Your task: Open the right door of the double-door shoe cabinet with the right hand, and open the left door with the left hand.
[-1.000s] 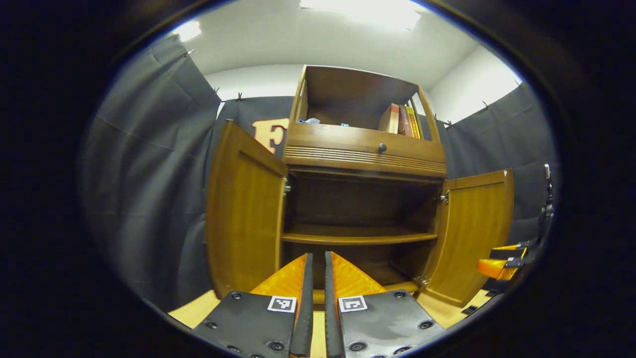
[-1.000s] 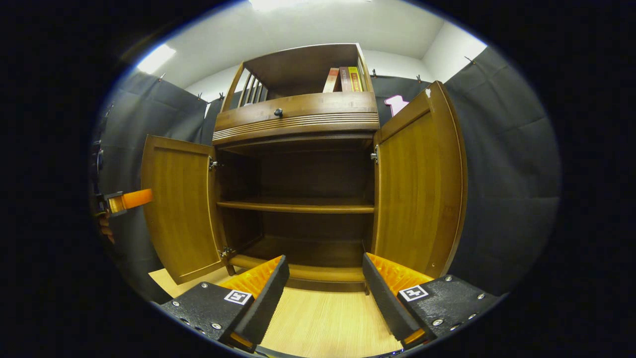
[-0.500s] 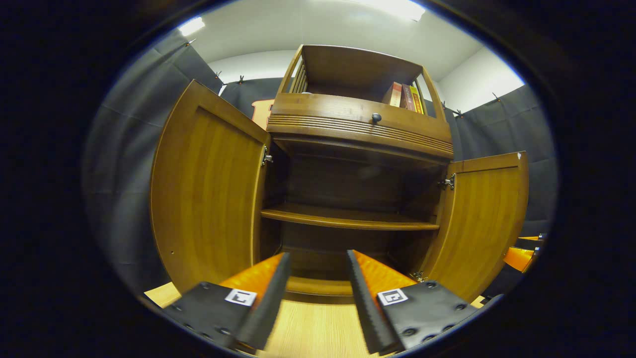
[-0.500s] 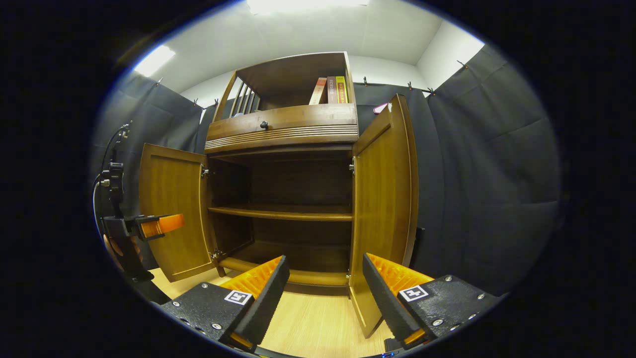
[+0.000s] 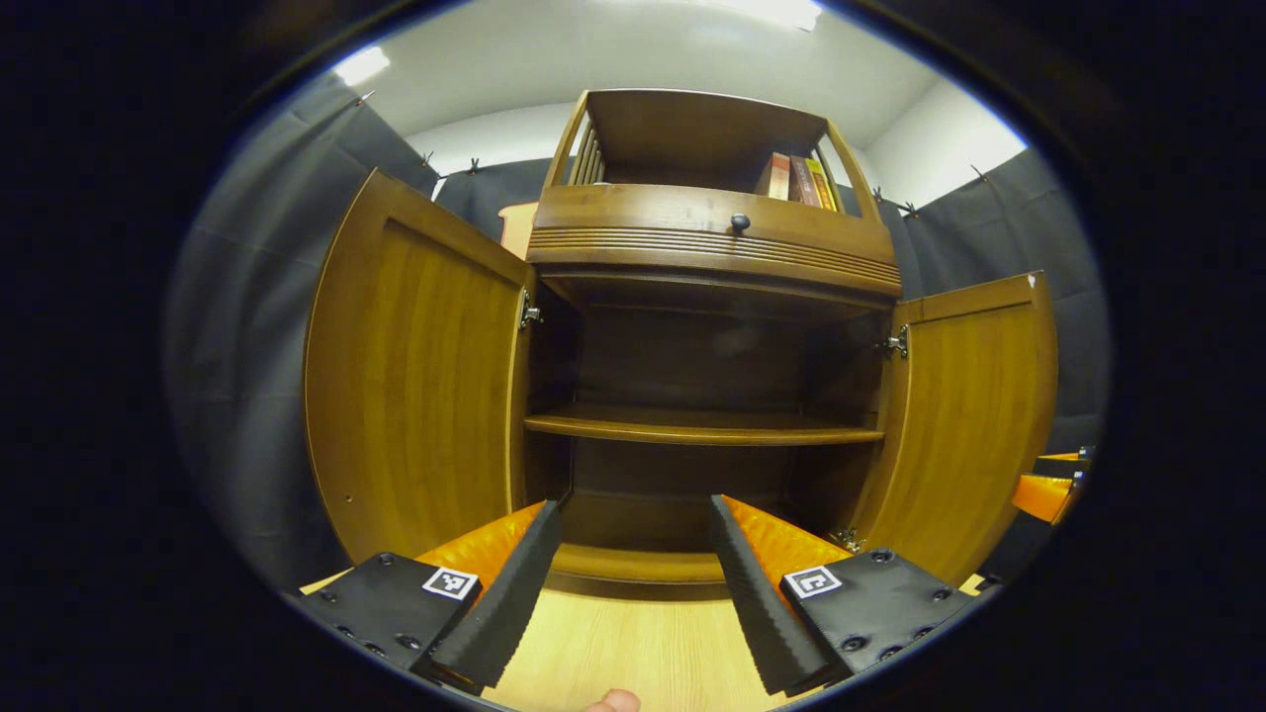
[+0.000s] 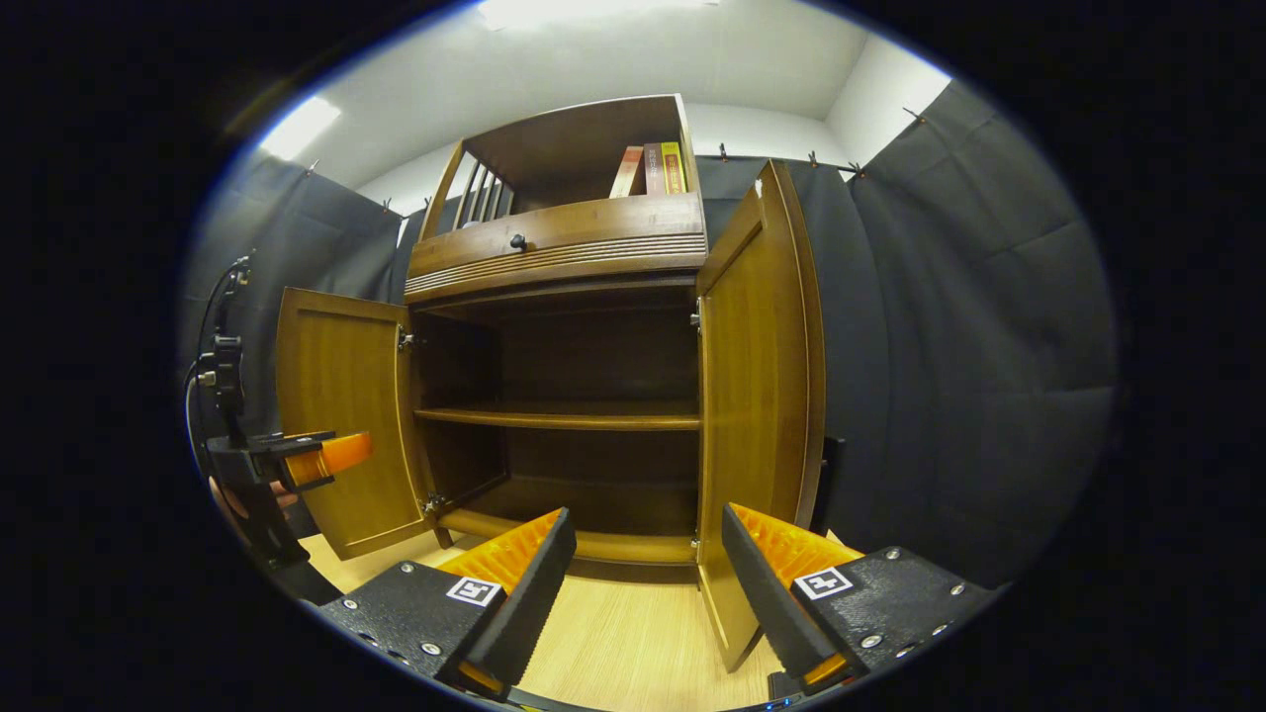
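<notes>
The wooden shoe cabinet [image 5: 707,262] [image 6: 564,257] stands with both doors swung wide. In the left gripper view the left door [image 5: 410,371] hangs open at the left and the right door [image 5: 974,415] at the right. My left gripper [image 5: 633,564] is open in front of the bottom shelf, holding nothing. In the right gripper view the right door [image 6: 757,396] stands nearly edge-on and the left door [image 6: 341,420] is open at the left. My right gripper [image 6: 648,578] is open and holds nothing. The left gripper [image 6: 302,455] also appears far left there, with a hand behind it.
Inside, a middle shelf [image 5: 697,427] and bottom shelf lie bare. A drawer with a dark knob [image 5: 739,222] sits above the doors, and books [image 5: 796,180] stand in the top compartment. Light wooden floor [image 6: 633,643] lies in front. Black cloth walls flank both sides.
My left gripper went from shut to open and moved closer to the cabinet. The right gripper view swung, so the right door now looks more edge-on. Both doors stay open.
</notes>
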The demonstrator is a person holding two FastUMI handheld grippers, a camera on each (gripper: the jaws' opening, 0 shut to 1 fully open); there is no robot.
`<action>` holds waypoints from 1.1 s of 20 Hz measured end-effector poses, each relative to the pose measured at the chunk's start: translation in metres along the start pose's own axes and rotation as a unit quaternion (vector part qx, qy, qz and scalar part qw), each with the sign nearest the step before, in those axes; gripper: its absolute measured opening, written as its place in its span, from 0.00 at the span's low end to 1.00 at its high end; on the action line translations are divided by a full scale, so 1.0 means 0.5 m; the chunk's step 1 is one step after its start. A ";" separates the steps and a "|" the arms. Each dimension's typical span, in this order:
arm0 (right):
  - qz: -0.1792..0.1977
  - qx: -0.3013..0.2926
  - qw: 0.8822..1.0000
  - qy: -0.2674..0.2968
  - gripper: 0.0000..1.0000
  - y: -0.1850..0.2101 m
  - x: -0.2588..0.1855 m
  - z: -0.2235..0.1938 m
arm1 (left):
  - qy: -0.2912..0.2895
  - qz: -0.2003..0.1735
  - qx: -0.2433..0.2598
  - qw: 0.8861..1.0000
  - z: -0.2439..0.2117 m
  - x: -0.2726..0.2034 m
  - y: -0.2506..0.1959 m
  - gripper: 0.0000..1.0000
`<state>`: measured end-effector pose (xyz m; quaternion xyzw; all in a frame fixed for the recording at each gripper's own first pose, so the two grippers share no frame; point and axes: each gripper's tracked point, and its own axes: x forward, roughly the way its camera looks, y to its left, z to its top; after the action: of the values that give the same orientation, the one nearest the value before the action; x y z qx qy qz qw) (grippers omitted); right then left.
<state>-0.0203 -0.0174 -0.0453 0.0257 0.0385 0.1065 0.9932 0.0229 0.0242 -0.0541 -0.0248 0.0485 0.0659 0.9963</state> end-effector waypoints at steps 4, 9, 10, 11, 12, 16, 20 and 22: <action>0.000 -0.001 1.000 0.000 1.00 0.002 0.004 -0.004 | -0.015 -0.005 0.007 1.000 0.019 0.009 -0.006 0.95; -0.001 -0.003 1.000 -0.001 1.00 0.007 0.007 -0.007 | -0.010 -0.012 0.013 1.000 0.017 0.015 -0.013 0.96; -0.001 -0.004 1.000 0.000 0.92 0.008 0.006 -0.009 | -0.008 -0.014 0.015 1.000 0.015 0.016 -0.015 0.96; -0.002 -0.004 1.000 0.001 0.92 0.008 0.007 -0.010 | -0.006 -0.016 0.017 1.000 0.012 0.017 -0.019 0.96; -0.003 -0.005 1.000 0.001 0.92 0.006 0.009 -0.011 | -0.007 -0.017 0.017 1.000 0.012 0.018 -0.021 0.96; -0.004 -0.005 1.000 0.001 0.92 0.009 0.011 -0.012 | -0.009 -0.016 0.017 1.000 0.014 0.020 -0.019 0.96; -0.002 -0.006 1.000 0.002 1.00 0.012 0.013 -0.014 | -0.010 -0.011 0.016 1.000 0.014 0.023 -0.009 0.96; -0.002 -0.007 1.000 0.002 0.92 0.013 0.013 -0.014 | -0.010 -0.008 0.012 1.000 0.015 0.023 -0.007 0.95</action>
<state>-0.0157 -0.0094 -0.0523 0.0182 0.0399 0.1049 0.9935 0.0354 0.0228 -0.0479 -0.0121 0.0389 0.0574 0.9975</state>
